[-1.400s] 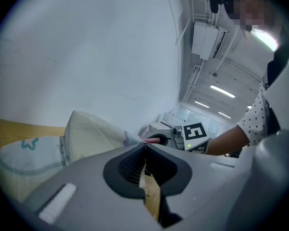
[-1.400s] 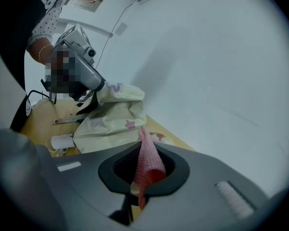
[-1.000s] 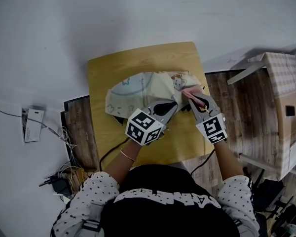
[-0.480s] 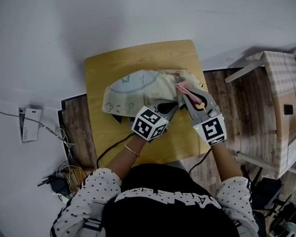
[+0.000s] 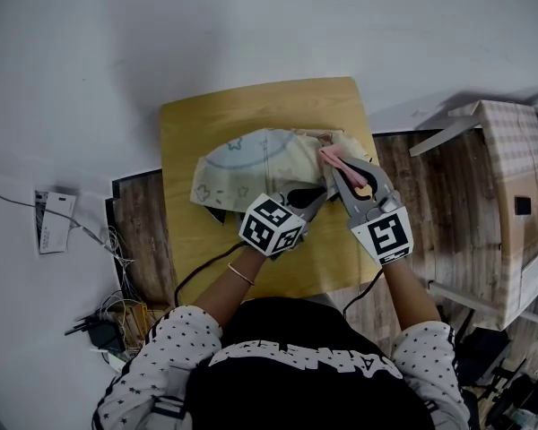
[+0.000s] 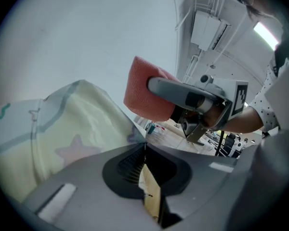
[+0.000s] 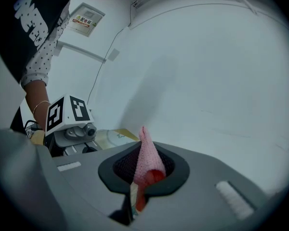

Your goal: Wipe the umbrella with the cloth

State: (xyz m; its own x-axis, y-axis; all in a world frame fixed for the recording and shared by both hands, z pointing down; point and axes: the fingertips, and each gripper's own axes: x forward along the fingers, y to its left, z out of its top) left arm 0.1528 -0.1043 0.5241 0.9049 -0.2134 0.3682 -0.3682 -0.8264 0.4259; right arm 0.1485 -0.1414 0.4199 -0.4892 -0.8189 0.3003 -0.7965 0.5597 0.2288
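A pale yellow umbrella [image 5: 260, 164] with blue star prints lies folded on a small wooden table [image 5: 251, 115]. My left gripper [image 5: 317, 197] is at its near right side, shut on a strip of the umbrella's fabric [image 6: 151, 196]; the canopy [image 6: 62, 129] fills the left of the left gripper view. My right gripper [image 5: 334, 163] is shut on a pink cloth [image 5: 332, 157], held over the umbrella's right end. In the right gripper view the cloth [image 7: 148, 160] sticks up between the jaws. The left gripper view shows that same cloth [image 6: 147, 97] just above the canopy's edge.
A cardboard box [image 5: 520, 195] and a white bar [image 5: 444, 133] stand right of the table on the wooden floor. Cables, a card [image 5: 56, 227] and a power adapter [image 5: 103, 331] lie at the left. The person's body is at the table's near edge.
My right gripper has lifted with the pink cloth and shifted slightly left, toward the umbrella's far right edge. The left gripper has hardly moved and keeps its hold.
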